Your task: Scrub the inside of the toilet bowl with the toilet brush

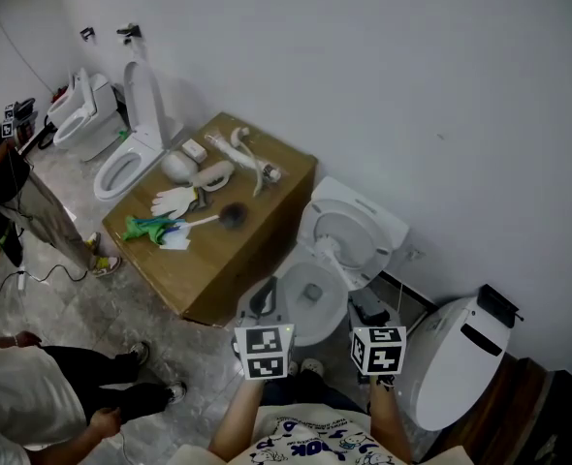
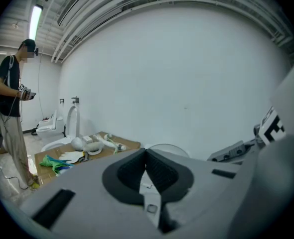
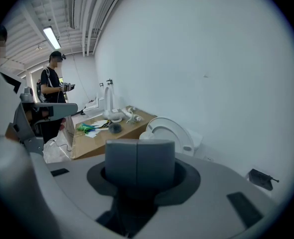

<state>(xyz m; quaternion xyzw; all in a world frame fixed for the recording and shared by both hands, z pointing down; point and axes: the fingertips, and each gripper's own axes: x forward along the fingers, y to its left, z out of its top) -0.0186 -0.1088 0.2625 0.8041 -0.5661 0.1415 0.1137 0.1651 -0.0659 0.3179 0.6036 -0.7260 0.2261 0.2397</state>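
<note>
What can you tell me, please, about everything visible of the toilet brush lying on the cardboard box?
The toilet brush has a round, dark bristle head and a slim white handle, plastic by the look. It lies flat on top of the brown cardboard box, its handle pointing at a green cloth below a white glove. Nothing holds it. Whether handle and cloth touch is unclear.

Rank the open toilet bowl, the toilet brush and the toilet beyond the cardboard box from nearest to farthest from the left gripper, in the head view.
1. The toilet bowl, just right of the left gripper.
2. The toilet brush, up-left, lying on the cardboard box.
3. The far toilet, past the box's far end, lid raised.
</note>
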